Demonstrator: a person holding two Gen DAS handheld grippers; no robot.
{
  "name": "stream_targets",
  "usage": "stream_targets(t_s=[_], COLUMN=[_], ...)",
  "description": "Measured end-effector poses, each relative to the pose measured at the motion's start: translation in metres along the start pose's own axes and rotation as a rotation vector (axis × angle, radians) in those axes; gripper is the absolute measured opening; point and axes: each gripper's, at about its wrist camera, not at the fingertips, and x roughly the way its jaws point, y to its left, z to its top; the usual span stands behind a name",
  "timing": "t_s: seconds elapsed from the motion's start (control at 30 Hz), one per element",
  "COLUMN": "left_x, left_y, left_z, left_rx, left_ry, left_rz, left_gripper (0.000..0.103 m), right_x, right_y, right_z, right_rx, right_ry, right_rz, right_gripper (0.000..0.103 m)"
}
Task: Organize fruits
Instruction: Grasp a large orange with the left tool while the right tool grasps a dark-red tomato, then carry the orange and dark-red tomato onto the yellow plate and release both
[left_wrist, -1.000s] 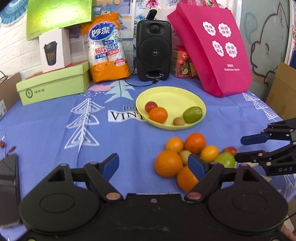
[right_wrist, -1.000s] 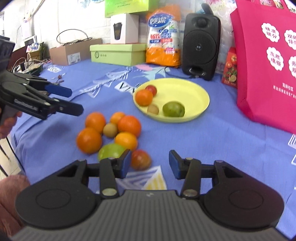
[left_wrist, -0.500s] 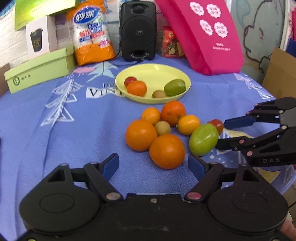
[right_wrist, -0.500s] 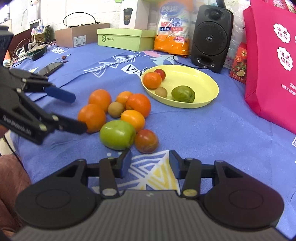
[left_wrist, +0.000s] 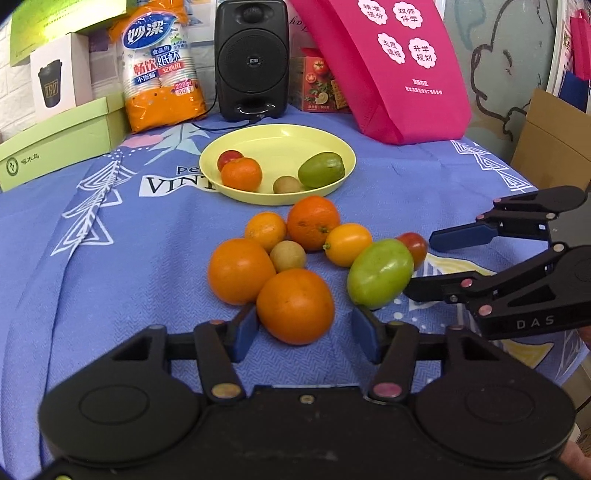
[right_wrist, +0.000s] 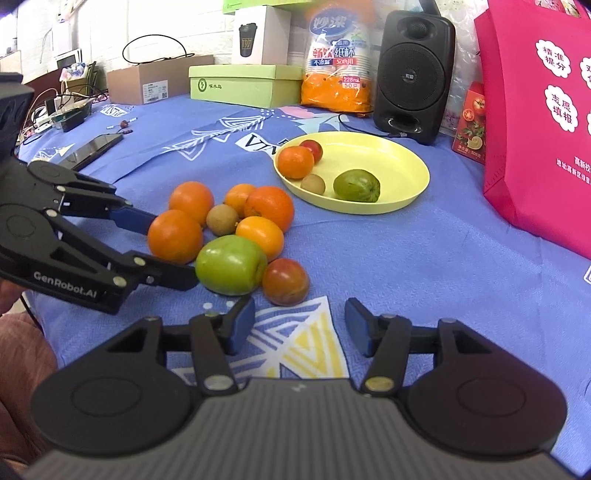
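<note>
A: Where do the fruits stand?

B: Four already sit in the yellow plate (left_wrist: 334, 146): a small red tomato (left_wrist: 229, 158), a mandarin (left_wrist: 242, 174), a kiwi (left_wrist: 286, 184) and a green fruit (left_wrist: 321, 170). The pile (left_wrist: 306, 254) on the blue tablecloth (left_wrist: 110, 266), just at the plate's 6 o'clock, is what is left, so I would judge the job about a third done.

A: What is in the pile?

B: In the left wrist view, the nearest big orange (left_wrist: 295, 305) lies at 6 o'clock of the cluster, a second large orange (left_wrist: 240, 270) at 9, a smaller one (left_wrist: 266, 230) at 11, another orange (left_wrist: 313, 221) at 12, a brownish kiwi-like fruit (left_wrist: 288, 255) in the middle, a yellow-orange fruit (left_wrist: 348, 243) at 2, a big green fruit (left_wrist: 380, 272) at 4 and a reddish tomato (left_wrist: 415, 246) at 3. Eight pieces, all touching or nearly so.

A: And the grippers?

B: The left gripper (left_wrist: 304, 330) is spread wide, empty, with the nearest orange between its blue pads; I cannot tell if they touch it. The right gripper (right_wrist: 299, 325) is also parted and empty, low over the cloth, the tomato at its 11 o'clock.

A: Anything around?

B: Behind the plate, at its 12 o'clock, a black speaker (left_wrist: 252, 59); at 2, a pink bag (left_wrist: 388, 66).
</note>
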Motion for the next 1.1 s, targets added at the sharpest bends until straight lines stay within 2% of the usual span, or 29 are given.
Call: stream_targets(t_s=[0.1,0.23,0.7,1.1], left_x=[-0.001,-0.003,-0.009,-0.024], left_y=[0.002,0.007,0.008,0.007], left_z=[0.002,0.003,0.001,0.002], left_rx=[-0.001,-0.023,-0.028,-0.016], left_ry=[0.0,0.007,0.008,-0.008], left_rz=[0.0,-0.022,-0.013,-0.011], left_gripper=[0.042,0.042,0.042,0.042], right_x=[0.002,0.008,0.021,0.008], right_y=[0.003,0.005,0.013,0.015], right_z=[0.002,0.007,0.018,0.013], right_rx=[-0.019,-0.021,-0.02,-0.011], right_ry=[0.0,0.001,-0.005,-0.003], right_rz=[0.006,0.014,0.037,0.026], right_gripper=[0.054,0.053,0.029,0.028])
